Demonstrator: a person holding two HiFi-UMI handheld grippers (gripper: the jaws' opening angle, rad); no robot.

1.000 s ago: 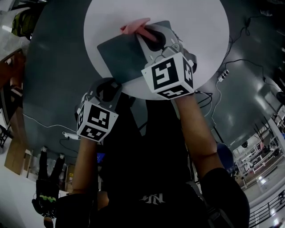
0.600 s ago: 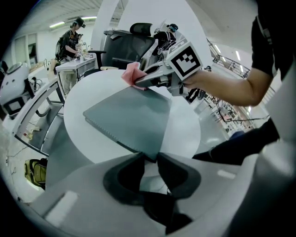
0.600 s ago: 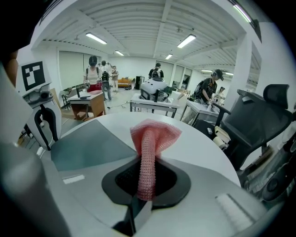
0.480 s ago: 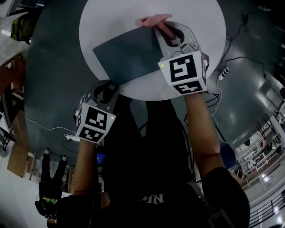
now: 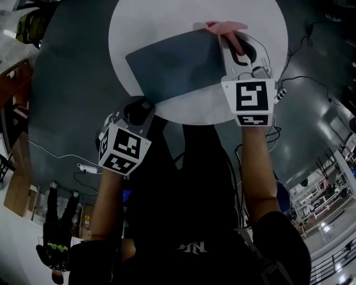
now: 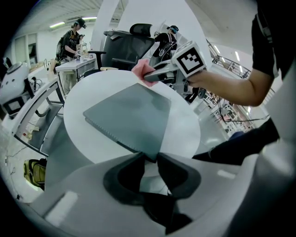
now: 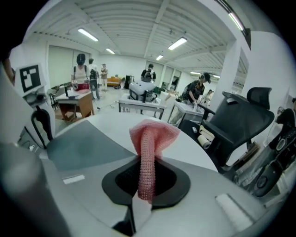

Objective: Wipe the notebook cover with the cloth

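A dark grey notebook [image 5: 172, 64] lies on the round white table [image 5: 167, 16]. My left gripper [image 5: 146, 106] is at the table's near edge, and its jaws are closed on the notebook's near corner [image 6: 150, 155]. My right gripper [image 5: 233, 42] is at the notebook's far right corner, shut on a pink cloth [image 5: 225, 26]. In the right gripper view the cloth [image 7: 150, 139] stands up between the jaws as a rolled strip with a bunched top, and the notebook [image 7: 78, 143] lies to its left. The left gripper view shows the notebook cover [image 6: 129, 118] with the cloth [image 6: 141, 69] at its far edge.
A black office chair [image 7: 245, 125] stands beyond the table, with desks and people further back. Cables and a power strip [image 5: 278, 94] lie on the dark floor to the right of the table.
My right gripper has carried the pink cloth to the right along the notebook's far edge, to its far right corner. The left gripper has stayed on the near corner.
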